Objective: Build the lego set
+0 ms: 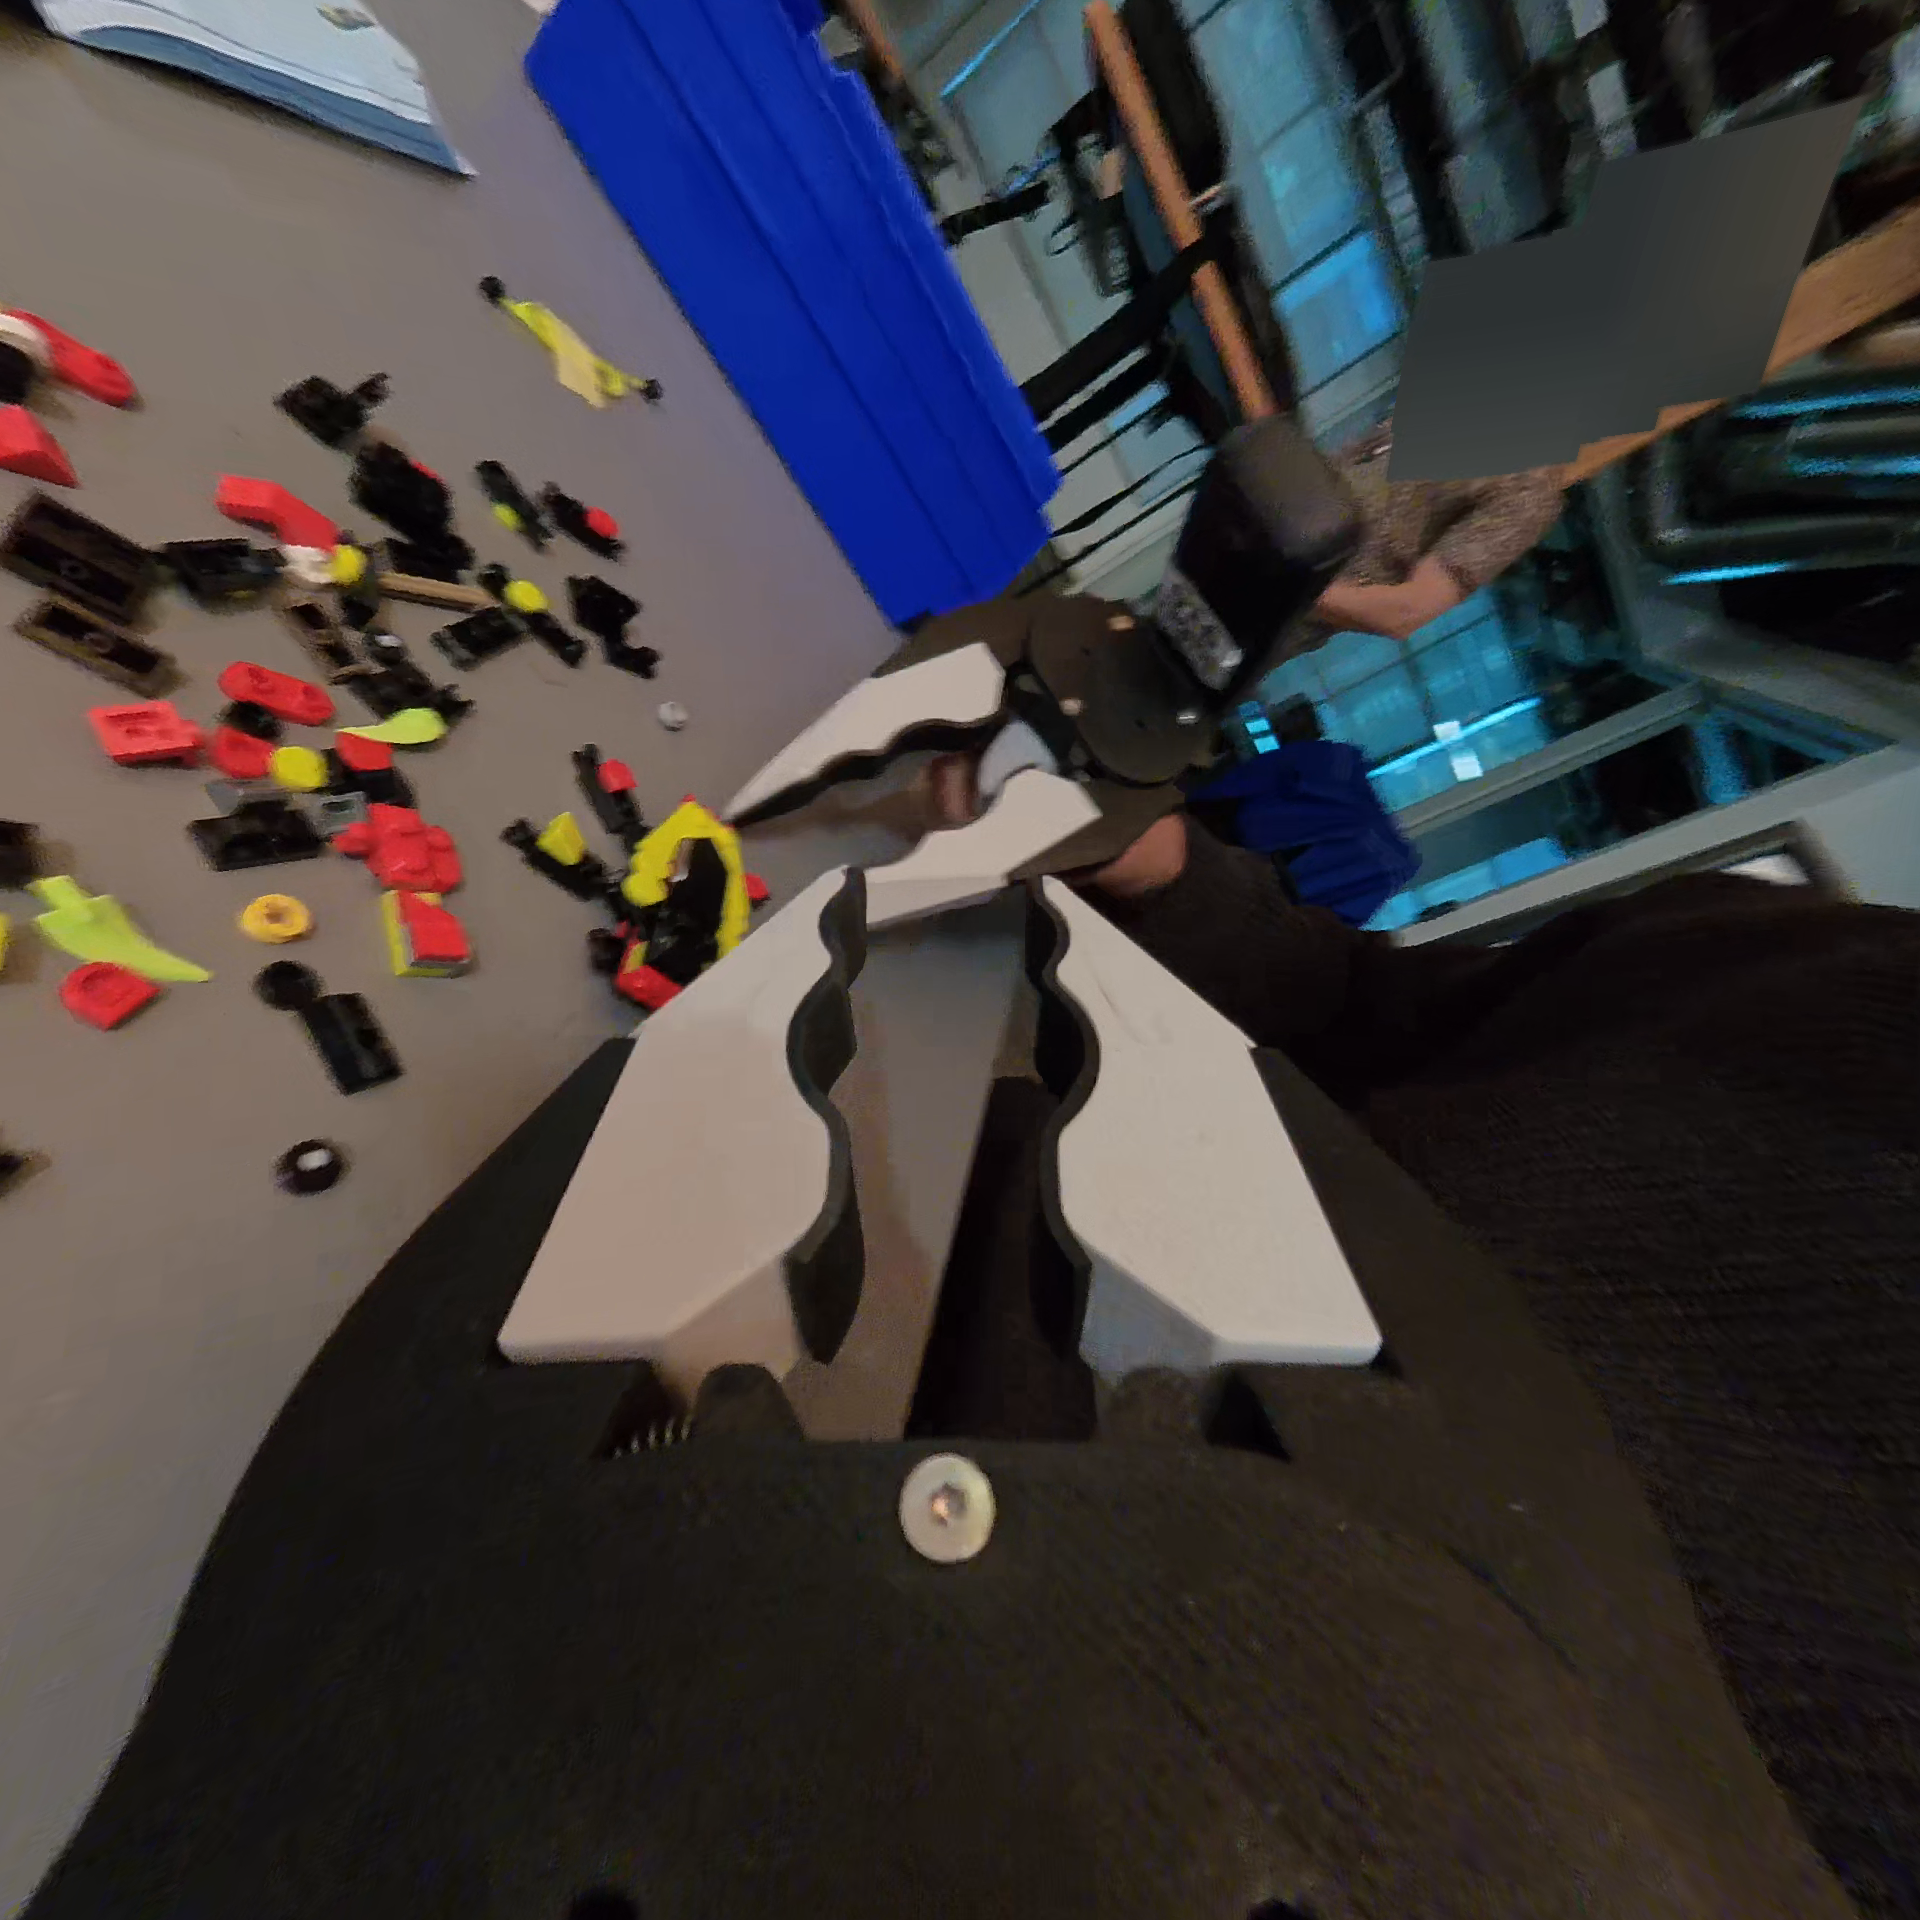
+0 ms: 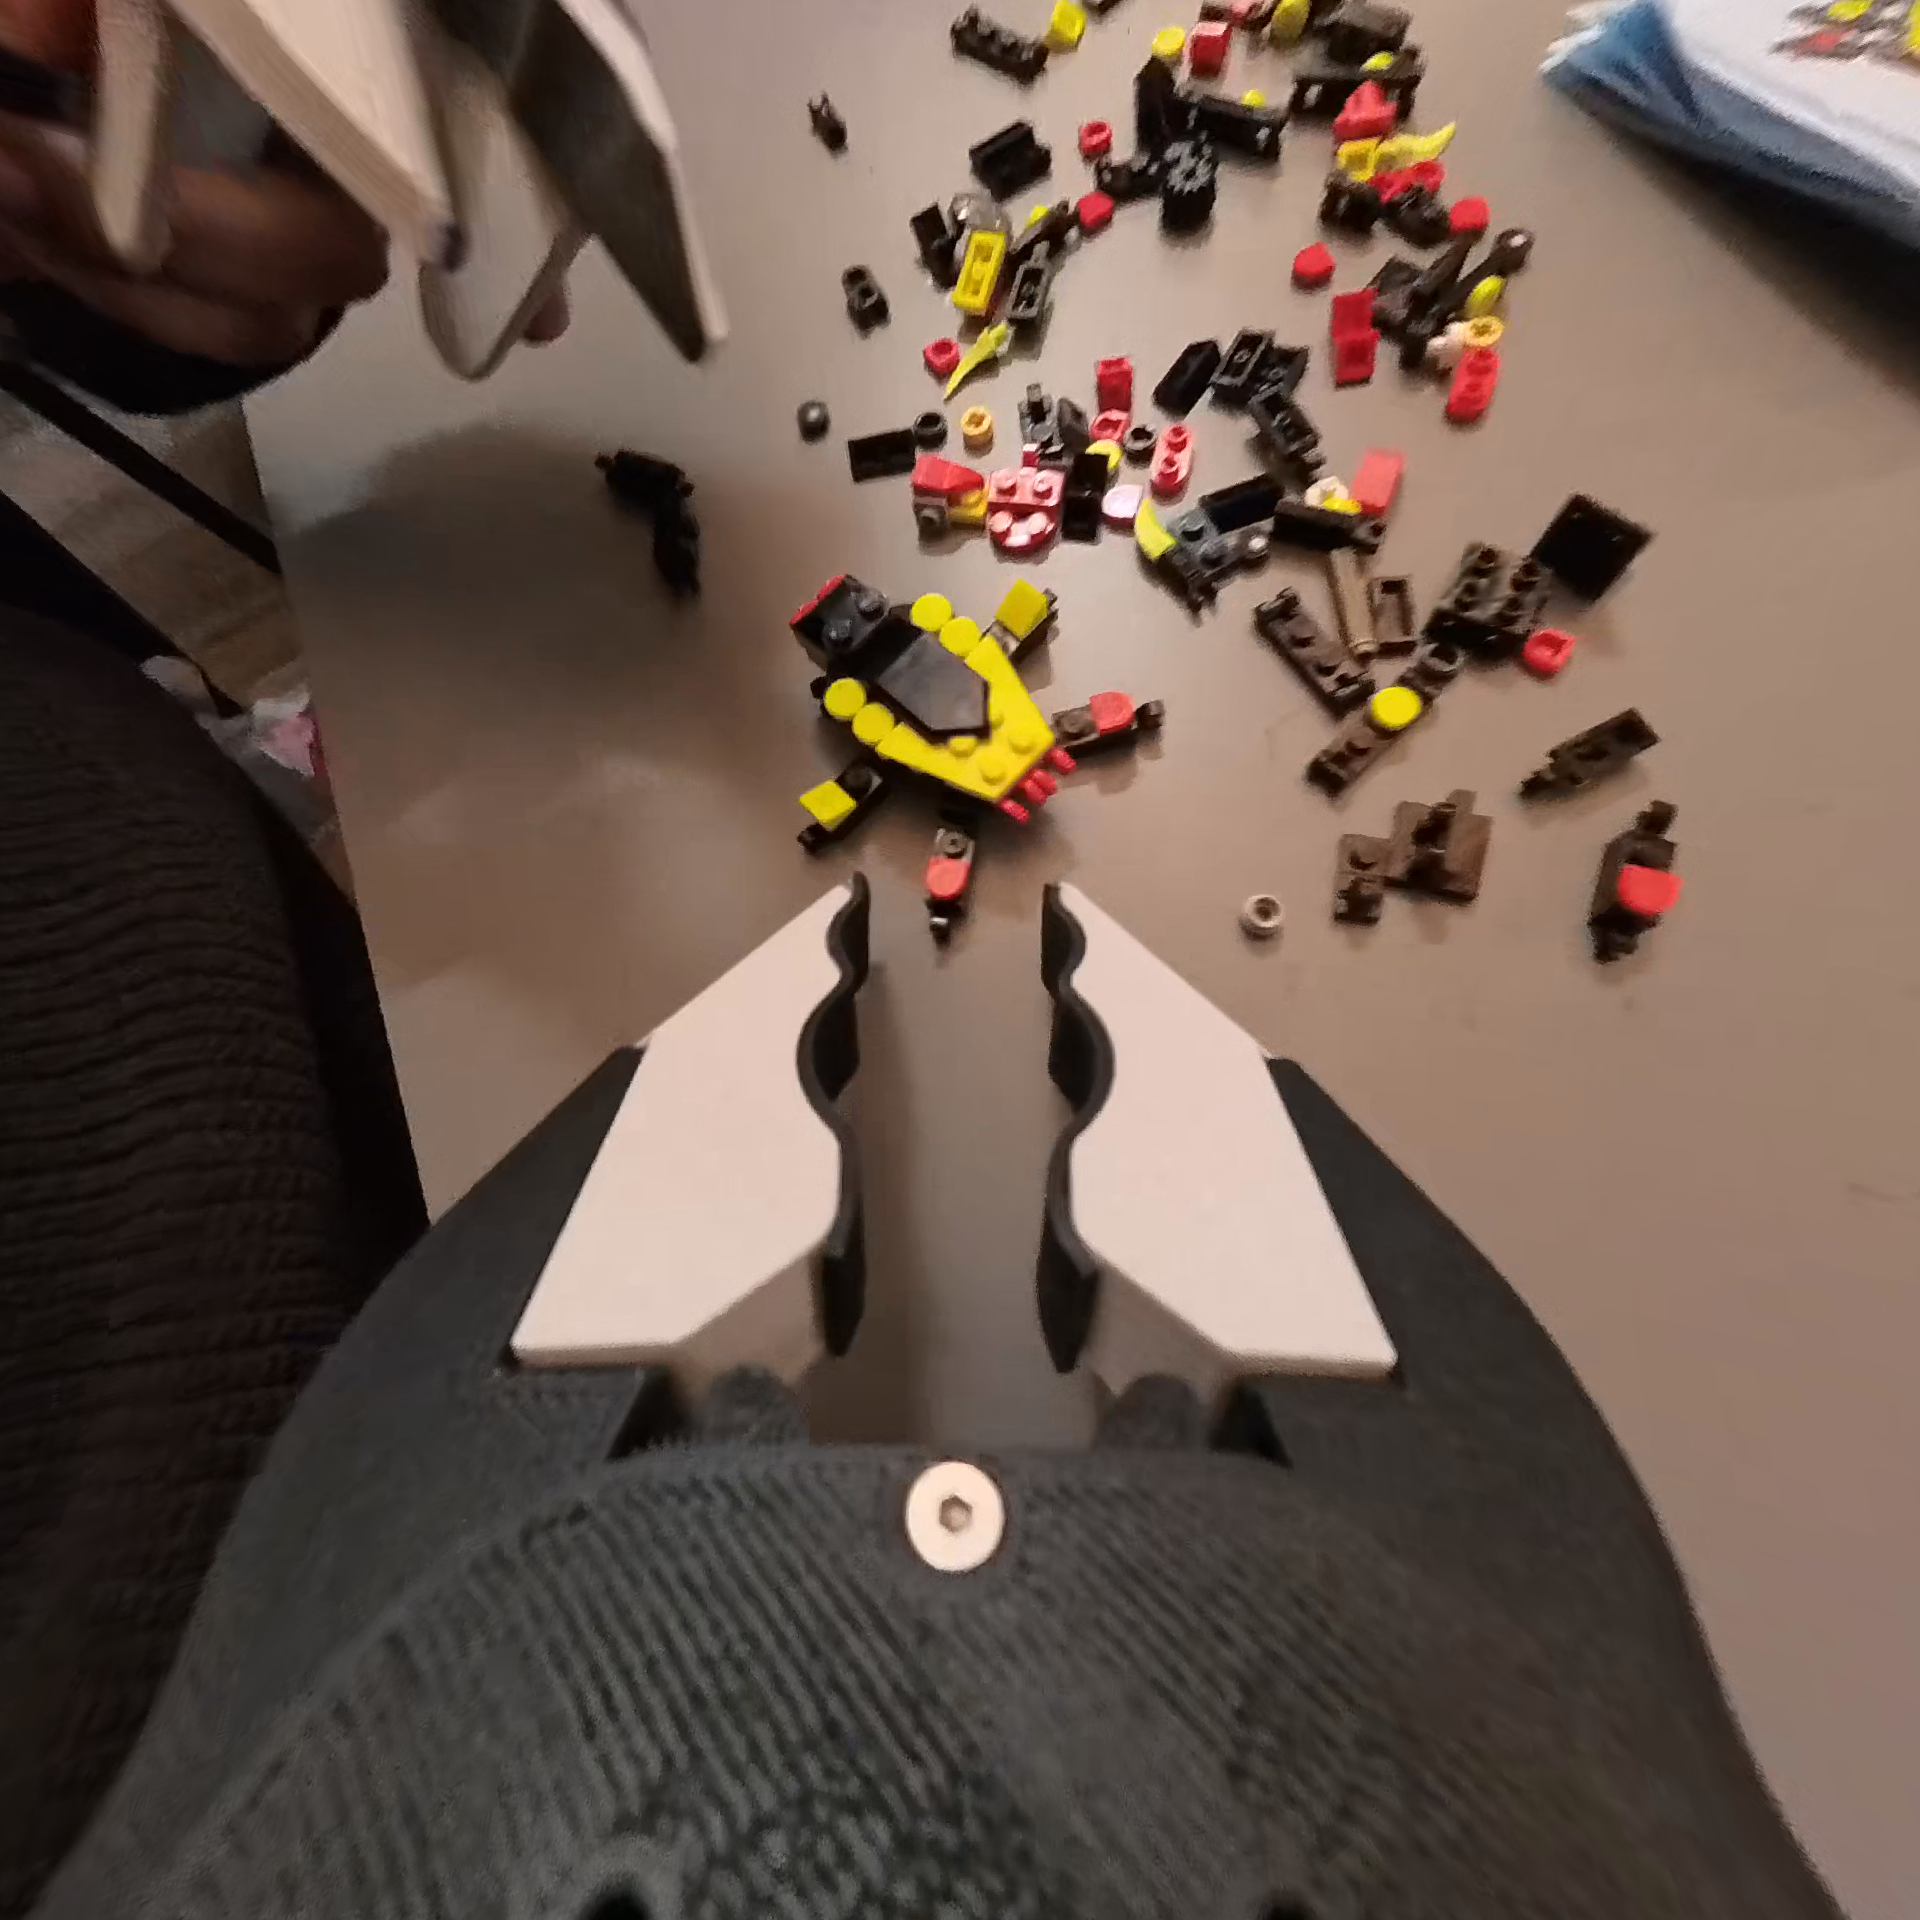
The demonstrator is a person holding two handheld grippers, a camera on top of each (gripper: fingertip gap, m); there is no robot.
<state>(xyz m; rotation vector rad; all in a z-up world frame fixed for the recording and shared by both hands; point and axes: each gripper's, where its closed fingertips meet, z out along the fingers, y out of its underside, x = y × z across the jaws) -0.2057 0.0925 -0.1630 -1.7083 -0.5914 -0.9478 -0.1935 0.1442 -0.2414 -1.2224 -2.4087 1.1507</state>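
A part-built yellow and black lego model (image 2: 935,707) with small red and black limbs lies on the grey table (image 2: 582,831); it also shows in the left wrist view (image 1: 691,894). My right gripper (image 2: 951,899) is open and empty, just short of the model. A small black and red piece (image 2: 948,878) lies on the table between its tips. My left gripper (image 1: 945,894) is open and empty, held above the table edge, off to the model's side. It shows at the top left of the right wrist view (image 2: 587,343).
Several loose red, black and yellow pieces (image 2: 1247,416) are scattered beyond the model (image 1: 312,675). A blue bin (image 1: 790,291) stands at the table's far side. An instruction booklet (image 2: 1766,94) lies at a corner. The table edge (image 2: 291,582) is near my left gripper. About 10 cm separates my left fingertips from my right.
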